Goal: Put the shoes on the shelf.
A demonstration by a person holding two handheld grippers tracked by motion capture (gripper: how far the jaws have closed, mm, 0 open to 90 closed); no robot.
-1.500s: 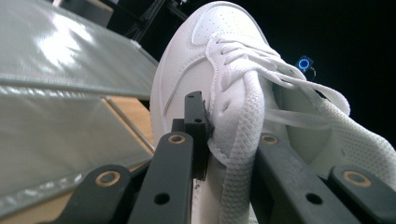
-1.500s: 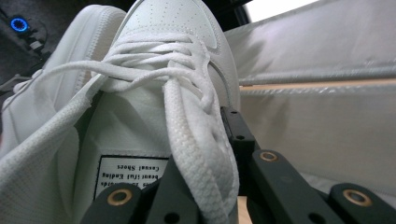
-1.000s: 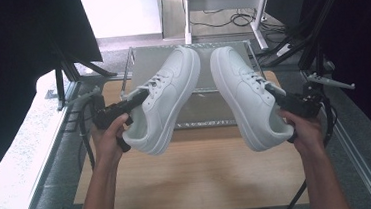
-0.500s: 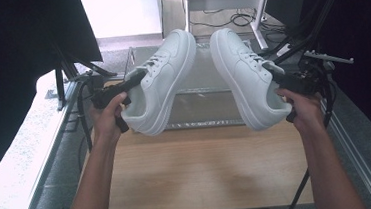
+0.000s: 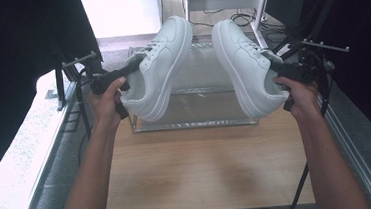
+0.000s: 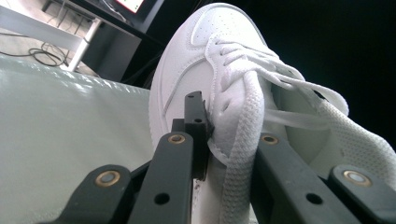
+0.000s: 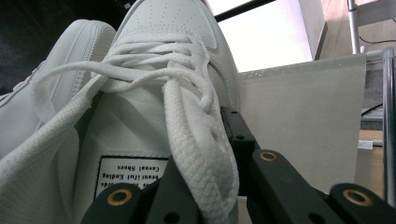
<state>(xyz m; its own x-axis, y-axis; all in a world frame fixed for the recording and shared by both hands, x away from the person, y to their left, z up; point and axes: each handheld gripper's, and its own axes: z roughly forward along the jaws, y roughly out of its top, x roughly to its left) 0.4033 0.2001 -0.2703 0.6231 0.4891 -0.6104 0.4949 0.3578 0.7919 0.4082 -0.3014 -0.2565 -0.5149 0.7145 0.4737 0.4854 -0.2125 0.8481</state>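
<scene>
You hold one white shoe in each gripper.
Your left fingers [image 6: 224, 154] clamp the left shoe [image 5: 163, 66] by its collar; your right fingers [image 7: 205, 186] pinch the right shoe [image 5: 248, 67] likewise, toes pointing away.

2 white lace-up sneakers are held in the air, soles facing each other, toes pointing toward 12 o'clock. The left sneaker [image 5: 163, 66] tilts with its toe leaning toward 1 o'clock, its white laces and perforated toe cap clear in the left gripper view. The right sneaker [image 5: 248, 67] leans toward 11 o'clock; its tongue carries a printed label. They are near each other but apart.
</scene>
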